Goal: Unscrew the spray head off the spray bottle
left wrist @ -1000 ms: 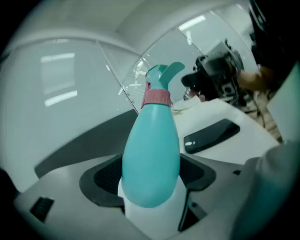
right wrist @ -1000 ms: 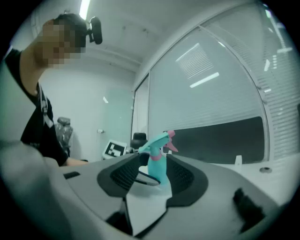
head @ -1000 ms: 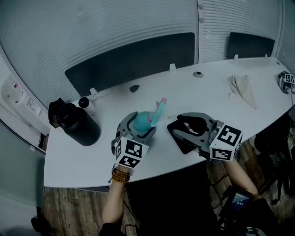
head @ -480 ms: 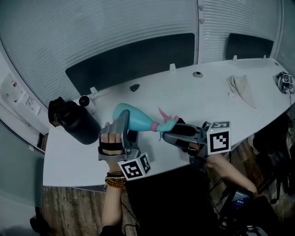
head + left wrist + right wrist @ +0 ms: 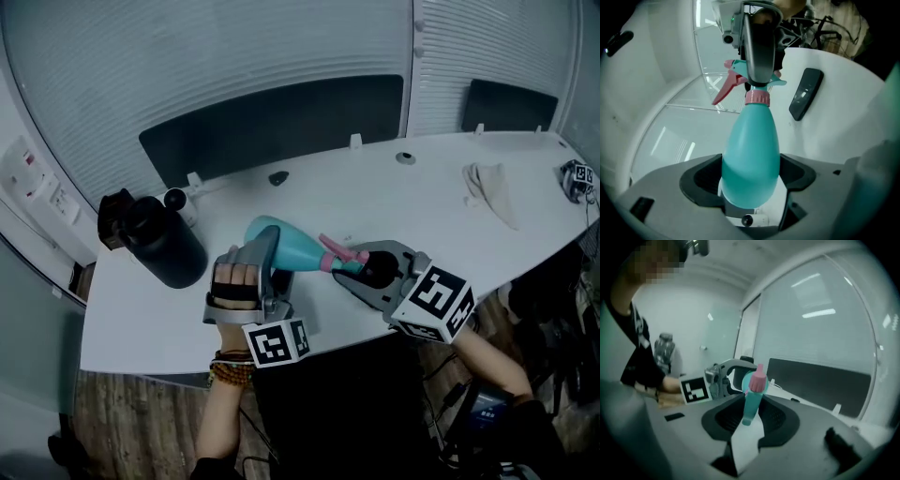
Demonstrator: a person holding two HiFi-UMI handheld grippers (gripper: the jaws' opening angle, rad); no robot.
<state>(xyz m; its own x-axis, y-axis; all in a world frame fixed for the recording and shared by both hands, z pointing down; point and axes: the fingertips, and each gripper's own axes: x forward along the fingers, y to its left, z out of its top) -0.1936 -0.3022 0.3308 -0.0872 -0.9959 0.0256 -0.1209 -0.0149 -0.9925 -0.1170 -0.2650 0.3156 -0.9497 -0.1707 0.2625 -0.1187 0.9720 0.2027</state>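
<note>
A teal spray bottle (image 5: 284,242) lies level above the white table (image 5: 412,202), its pink collar (image 5: 757,97) and pink trigger (image 5: 335,247) pointing right. My left gripper (image 5: 265,265) is shut on the bottle's body, which fills the space between the jaws in the left gripper view (image 5: 751,154). My right gripper (image 5: 367,267) is shut on the spray head (image 5: 751,401); its jaws have just been closing with the head between them. In the right gripper view the pink nozzle (image 5: 758,373) points away, toward the left gripper (image 5: 725,376).
A black flask (image 5: 157,242) stands at the table's left end beside a small white camera (image 5: 175,200). A black flat device (image 5: 805,93) lies on the table near the right gripper. A folded cloth (image 5: 492,186) lies far right. Dark screens line the back edge.
The left gripper rolled and lifted, so the bottle went from standing to lying level. The right gripper moved left from the table onto the spray head and closed around it.
</note>
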